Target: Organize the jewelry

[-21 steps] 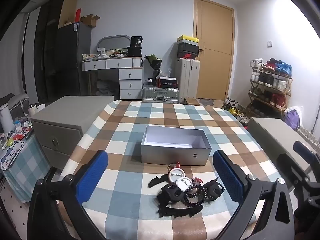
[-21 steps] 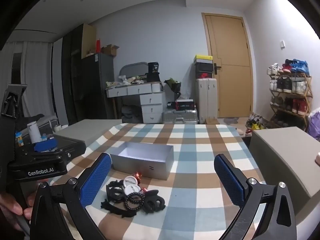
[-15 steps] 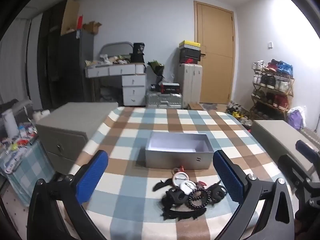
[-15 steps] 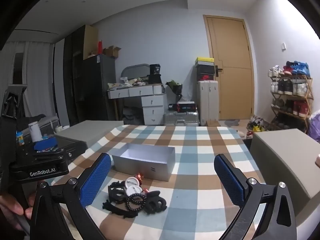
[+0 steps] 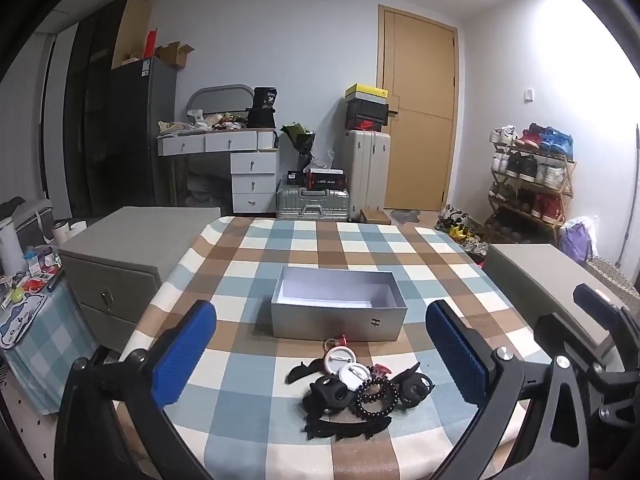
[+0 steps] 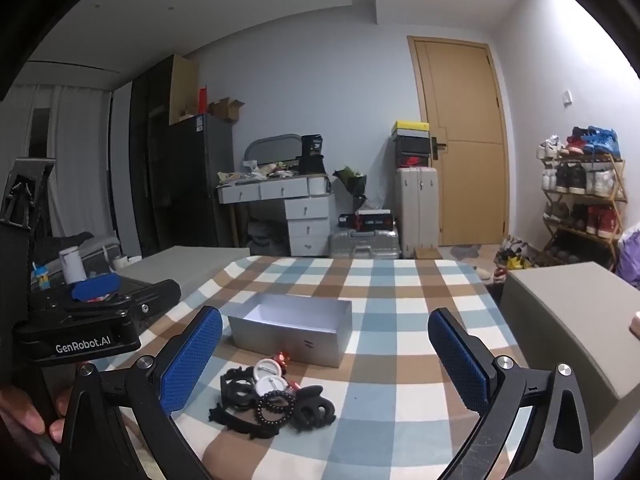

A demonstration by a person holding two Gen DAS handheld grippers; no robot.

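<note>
A small heap of jewelry [image 5: 356, 392] is seen near the front edge of the table [image 5: 256, 264], just in front of an open silver box [image 5: 338, 308]. In the heap a dark bead bracelet [image 5: 377, 397] lies on top, touching two round white badges [image 5: 345, 364] – one farther, one nearer – and several black hair clips [image 5: 328, 394] are tangled around them. A small red piece [image 5: 382, 369] shows beside the nearer badge. The box is seen to be hollow, with a pale inside and nothing visible in it; its long side faces the heap.

The left gripper [image 5: 320, 356] is held low at the near edge with its blue pads spread wide, nothing between them, and the heap lies ahead in the gap. The right gripper [image 6: 324, 360] is likewise spread wide and holds nothing; from its view the heap [image 6: 272, 398] lies ahead toward the left finger, and the box [image 6: 292, 334] just beyond.

The table is covered by a checked cloth of blue, brown and cream. Grey cabinets [image 5: 132, 248] stand to either side, and at the far wall a white dresser [image 5: 236, 160], suitcases [image 5: 370, 174], a wooden door [image 5: 416, 120] and – on the right – a shoe rack [image 5: 528, 184].
</note>
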